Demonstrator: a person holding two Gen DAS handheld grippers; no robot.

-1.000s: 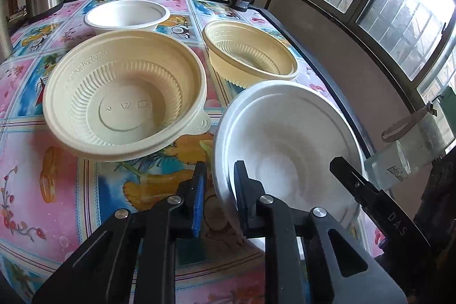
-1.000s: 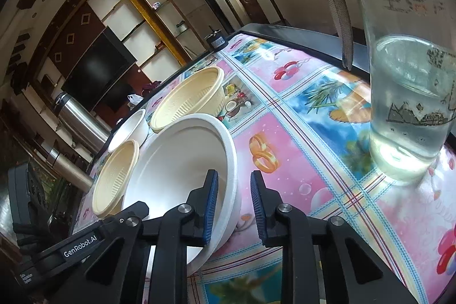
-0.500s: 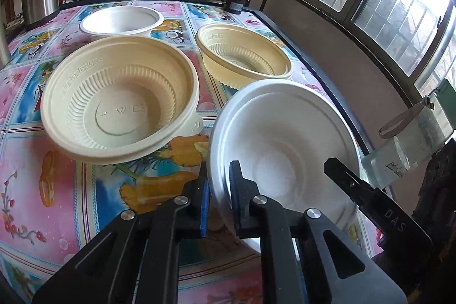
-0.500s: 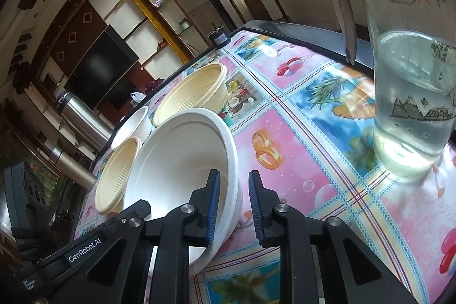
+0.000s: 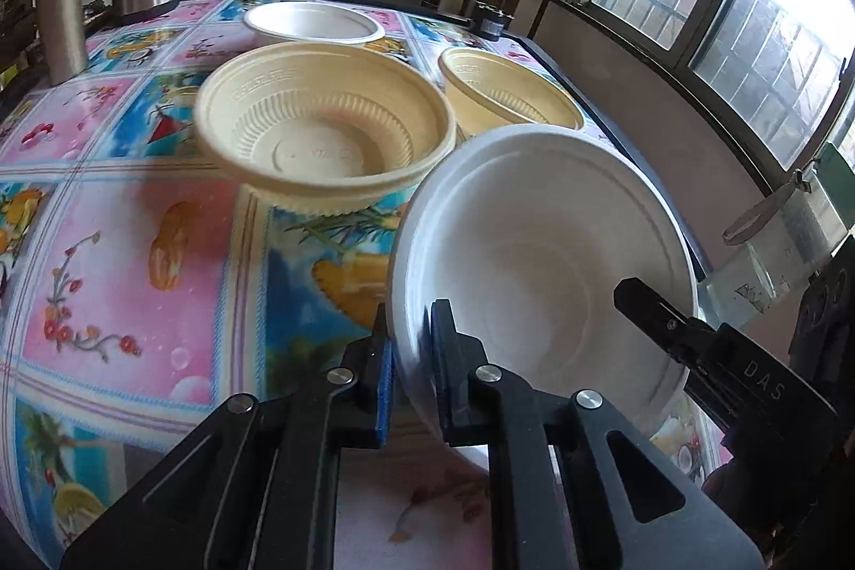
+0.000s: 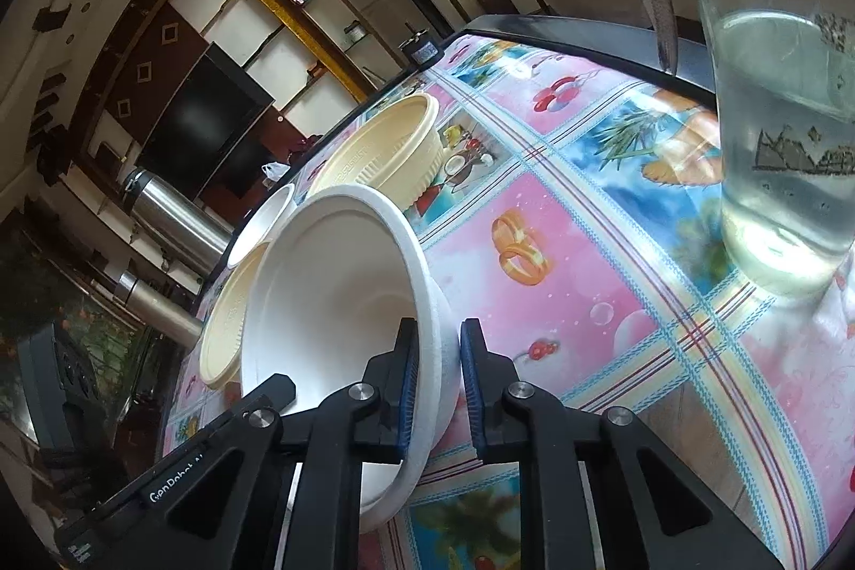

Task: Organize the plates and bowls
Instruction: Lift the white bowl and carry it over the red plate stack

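the white foam bowl (image 5: 545, 281) has been tipped up off the tablecloth (image 5: 133, 249) since a second ago, and the view has been shifted along the table.

nearest, its rim is pinched between the pressed-together pads of the left gripper (image 5: 411, 356); on the opposite side the right gripper (image 6: 434, 372) is closing, with the bowl's wall between its pads. just beyond, a large cream bowl (image 5: 326, 132) is seen, then a smaller cream bowl (image 5: 507, 94) to its right, and farthest a white bowl (image 5: 312, 22). a glass of water (image 6: 785, 153) is stood near the table's edge.
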